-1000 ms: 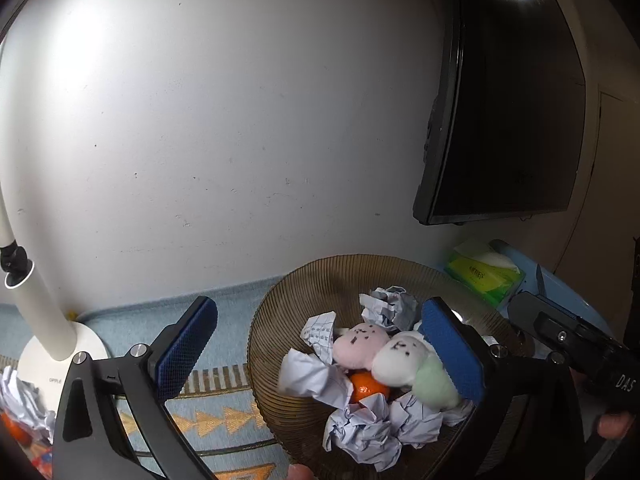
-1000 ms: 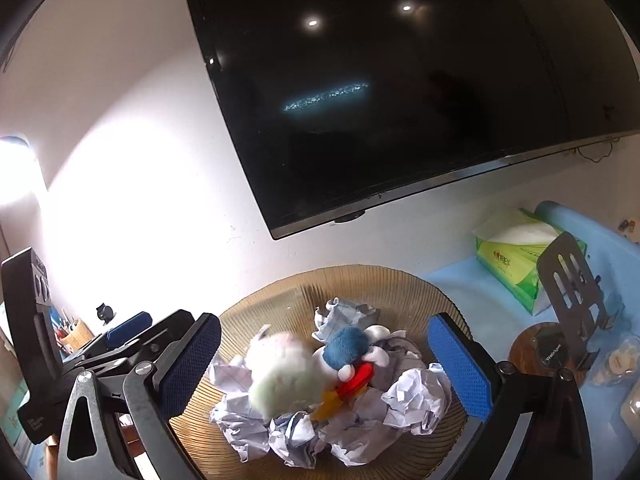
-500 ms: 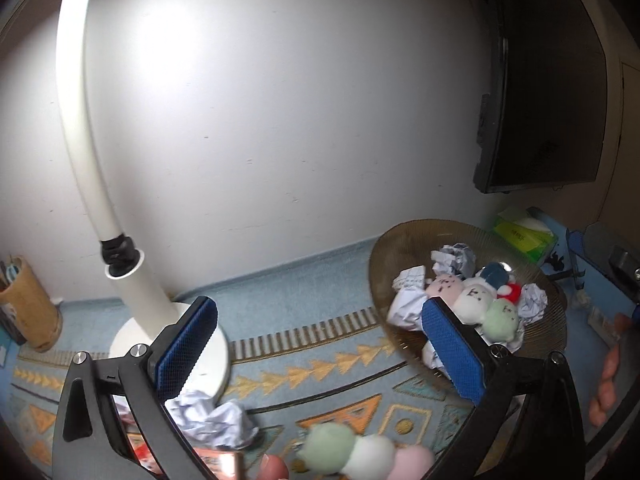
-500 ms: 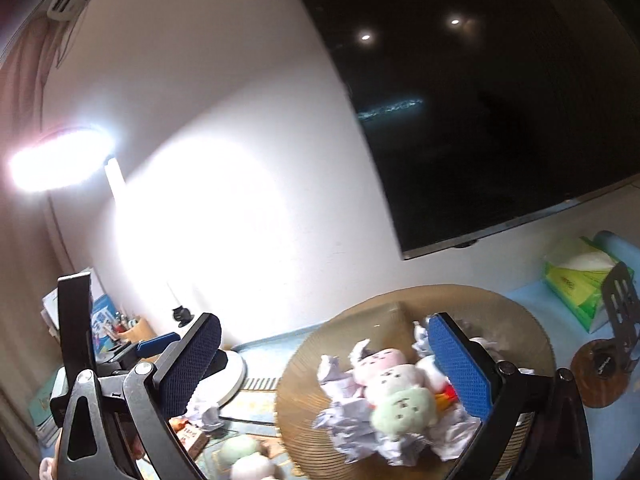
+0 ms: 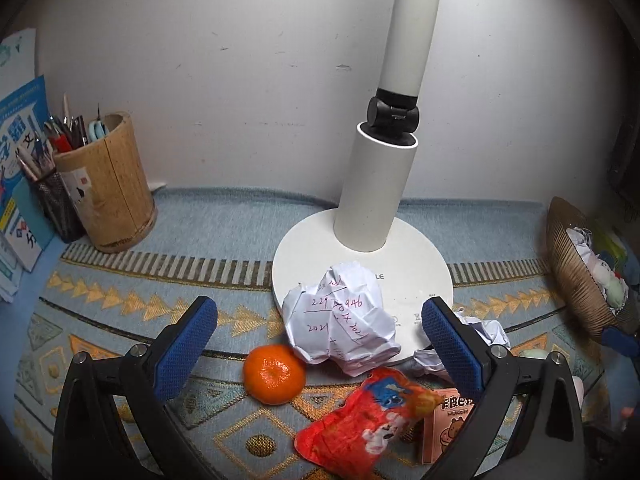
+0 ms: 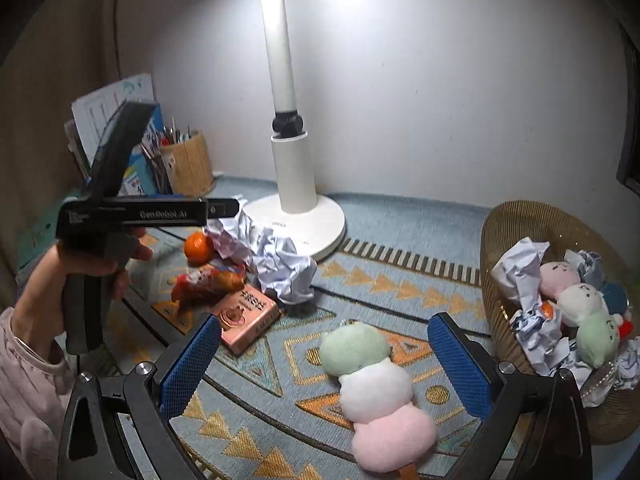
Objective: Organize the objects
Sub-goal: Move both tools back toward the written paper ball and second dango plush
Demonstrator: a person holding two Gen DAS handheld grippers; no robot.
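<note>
Likely next: left gripper (image 5: 316, 344), jaws spread and empty, should straddle the crumpled white paper ball (image 5: 340, 320), avoiding the orange mandarin (image 5: 274, 373).

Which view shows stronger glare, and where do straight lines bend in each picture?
Right wrist view: the lit wall behind the lamp post is washed out, corners dark. Left wrist view: evener light, mat stripes bow with fisheye distortion, and the basket is squeezed at the right edge. Both are sharp.
</note>
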